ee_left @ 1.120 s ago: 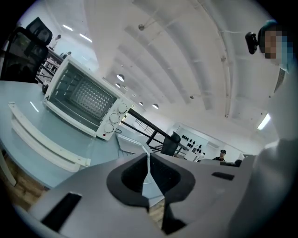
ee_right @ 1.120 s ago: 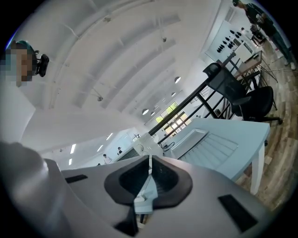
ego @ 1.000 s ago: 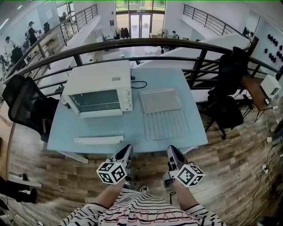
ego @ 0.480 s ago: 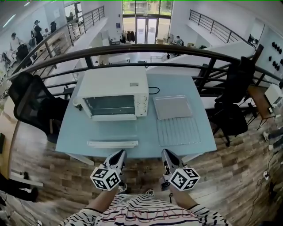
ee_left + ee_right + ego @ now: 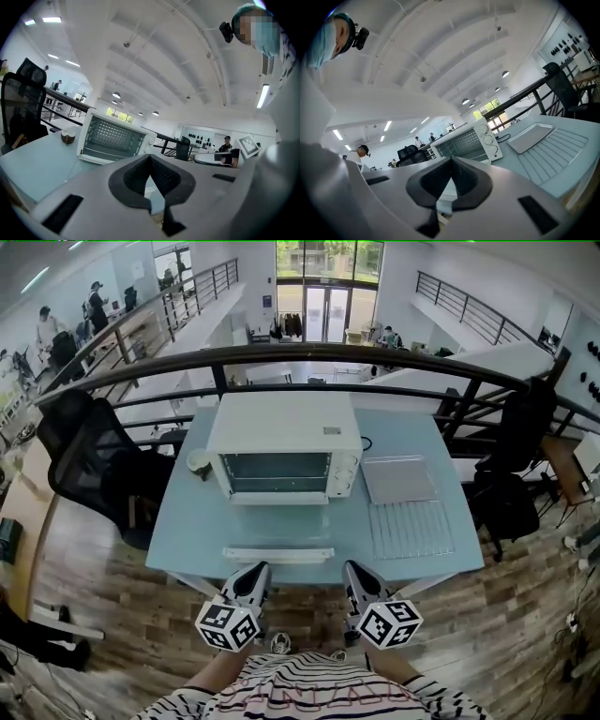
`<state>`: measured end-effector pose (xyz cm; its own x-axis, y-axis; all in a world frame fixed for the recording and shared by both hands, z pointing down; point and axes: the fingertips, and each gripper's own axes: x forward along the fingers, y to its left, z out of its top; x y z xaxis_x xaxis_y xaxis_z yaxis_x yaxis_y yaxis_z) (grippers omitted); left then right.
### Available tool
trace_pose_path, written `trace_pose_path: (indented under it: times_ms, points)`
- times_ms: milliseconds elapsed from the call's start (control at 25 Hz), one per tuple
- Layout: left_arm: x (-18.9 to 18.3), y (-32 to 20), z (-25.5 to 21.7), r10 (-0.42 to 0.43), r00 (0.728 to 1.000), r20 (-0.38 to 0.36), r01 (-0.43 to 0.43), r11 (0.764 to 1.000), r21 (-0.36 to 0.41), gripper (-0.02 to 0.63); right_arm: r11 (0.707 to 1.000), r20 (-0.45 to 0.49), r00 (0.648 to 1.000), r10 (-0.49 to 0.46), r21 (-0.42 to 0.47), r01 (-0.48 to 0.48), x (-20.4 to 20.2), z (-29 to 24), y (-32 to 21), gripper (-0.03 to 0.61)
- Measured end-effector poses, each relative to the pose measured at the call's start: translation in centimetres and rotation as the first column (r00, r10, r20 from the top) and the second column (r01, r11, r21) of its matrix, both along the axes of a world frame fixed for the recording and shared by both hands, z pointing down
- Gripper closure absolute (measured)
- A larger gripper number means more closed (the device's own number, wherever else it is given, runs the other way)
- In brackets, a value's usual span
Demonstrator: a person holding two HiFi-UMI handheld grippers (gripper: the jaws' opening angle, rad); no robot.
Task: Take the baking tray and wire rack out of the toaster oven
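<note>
Our left gripper (image 5: 254, 570) and right gripper (image 5: 354, 569) stay clenched, empty, at the table's (image 5: 192, 535) near edge. The baking tray (image 5: 398, 479) and, nearer, the wire rack (image 5: 411, 529) still lie right of the toaster oven (image 5: 281, 442).

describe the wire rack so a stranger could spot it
On the pale blue table, look right of the white toaster oven. The wire rack lies flat toward the near edge, in front of the baking tray. The tray is solid; the rack is thin see-through bars.
</note>
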<state>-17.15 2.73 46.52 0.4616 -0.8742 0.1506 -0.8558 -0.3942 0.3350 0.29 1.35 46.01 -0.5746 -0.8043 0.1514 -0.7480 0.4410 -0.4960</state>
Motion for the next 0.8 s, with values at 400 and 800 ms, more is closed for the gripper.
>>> trace_pose_path:
  times_ms: [400,800]
  points:
    - [-4.4,0.3,0.4,0.016,1.000,0.005,-0.016,0.999,0.029,0.592,0.999,-0.043,0.998,0.038,0.003,-0.038,-4.2,1.6,0.1,0.552]
    - [-6.2,1.0,0.9,0.026,0.999,0.038,-0.028,0.998,0.051,0.592,0.995,-0.043,0.995,0.094,0.031,-0.093,-4.5,1.7,0.0,0.552]
